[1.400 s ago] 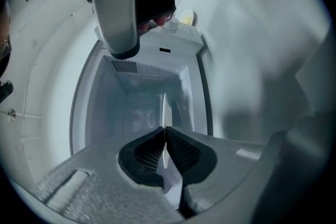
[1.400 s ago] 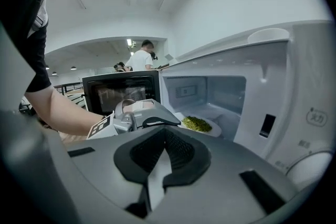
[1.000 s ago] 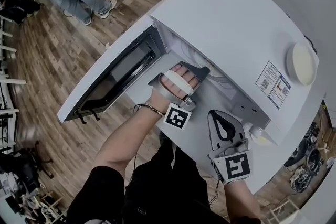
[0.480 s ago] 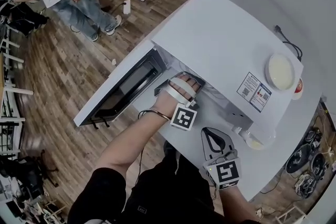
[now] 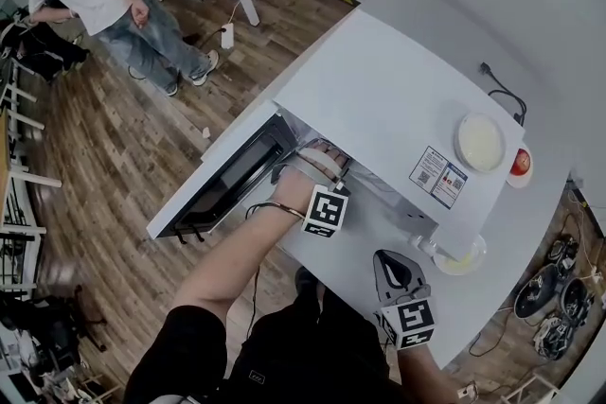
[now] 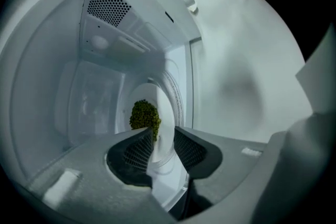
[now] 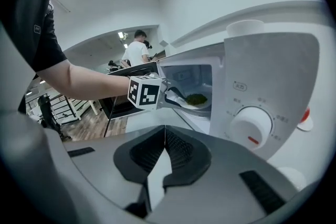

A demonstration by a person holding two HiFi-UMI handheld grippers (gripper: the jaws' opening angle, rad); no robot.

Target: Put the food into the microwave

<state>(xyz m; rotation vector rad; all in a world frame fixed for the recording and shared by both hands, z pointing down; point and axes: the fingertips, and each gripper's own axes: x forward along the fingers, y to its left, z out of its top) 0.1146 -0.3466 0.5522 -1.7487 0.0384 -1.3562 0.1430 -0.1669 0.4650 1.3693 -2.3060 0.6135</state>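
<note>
- Food (image 6: 144, 115), a green heap, lies on a white plate (image 6: 168, 102) inside the microwave (image 6: 105, 34); my left tongs (image 6: 163, 136) pinch the plate's rim.
- My right tongs (image 7: 164, 136) are pressed together, empty, facing the dial (image 7: 252, 126).
- From above, the door (image 5: 227, 175) hangs open.

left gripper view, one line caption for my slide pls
Left gripper holding a white plate of green food by its rim inside the microwave.
</note>
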